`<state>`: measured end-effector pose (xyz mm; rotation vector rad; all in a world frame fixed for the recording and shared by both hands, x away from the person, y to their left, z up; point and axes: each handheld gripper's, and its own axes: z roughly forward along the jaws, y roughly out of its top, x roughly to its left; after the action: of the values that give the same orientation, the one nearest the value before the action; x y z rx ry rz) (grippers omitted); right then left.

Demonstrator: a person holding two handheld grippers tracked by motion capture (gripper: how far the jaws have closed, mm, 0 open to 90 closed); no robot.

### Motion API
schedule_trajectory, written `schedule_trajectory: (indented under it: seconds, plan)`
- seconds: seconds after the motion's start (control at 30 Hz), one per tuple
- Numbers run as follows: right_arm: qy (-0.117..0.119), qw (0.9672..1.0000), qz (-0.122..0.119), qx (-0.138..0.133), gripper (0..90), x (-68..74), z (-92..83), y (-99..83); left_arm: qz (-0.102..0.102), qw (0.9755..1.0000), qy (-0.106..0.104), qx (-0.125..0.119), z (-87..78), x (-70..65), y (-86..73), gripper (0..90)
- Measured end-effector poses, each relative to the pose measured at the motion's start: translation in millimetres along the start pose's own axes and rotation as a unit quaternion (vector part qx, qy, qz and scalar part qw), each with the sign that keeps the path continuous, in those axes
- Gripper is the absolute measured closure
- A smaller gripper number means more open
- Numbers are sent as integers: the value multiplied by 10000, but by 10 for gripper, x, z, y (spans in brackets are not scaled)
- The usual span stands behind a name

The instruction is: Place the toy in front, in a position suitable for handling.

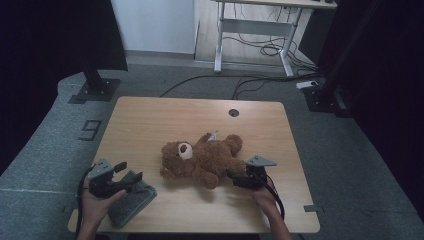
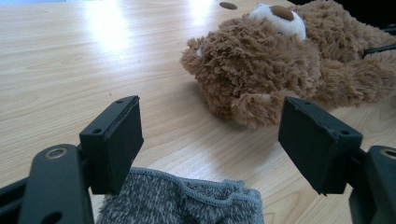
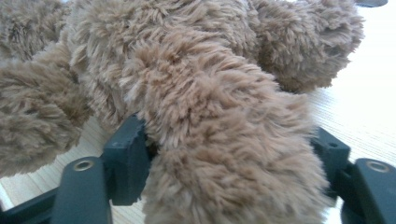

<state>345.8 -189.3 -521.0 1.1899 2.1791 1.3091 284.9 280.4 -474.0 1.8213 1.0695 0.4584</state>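
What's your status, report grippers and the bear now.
Left gripper open, over the grey cloth, clear of the bear. Right gripper clamped on the teddy bear limb. Bear lying on the table. Nothing in the way.

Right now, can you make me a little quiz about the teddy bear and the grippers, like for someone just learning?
1. Which toy lies on the wooden table?
2. True or false: the left gripper is squeezing the grey fuzzy cloth.
3. What sits between the right gripper's jaws? A: a leg of the teddy bear. B: the cloth. C: nothing.

Key
1. A brown teddy bear, lying on its back.
2. False: its jaws stand wide open above the cloth's edge.
3. A: a furry limb lies between the jaws, seemingly a leg.
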Motion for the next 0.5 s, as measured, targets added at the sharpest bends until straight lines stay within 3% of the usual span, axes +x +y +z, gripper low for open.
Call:
schedule_trajectory:
  seconds: [0.27, 0.5]
  plan:
    - [82, 9999, 58, -9, 336, -13, -6, -28, -5, 9999, 110, -33, -88, 43, -2, 219]
    - [31, 10000, 75, -29, 332, 5, -3, -39, 51, 9997, 207, 146, -74, 65, -44, 219]
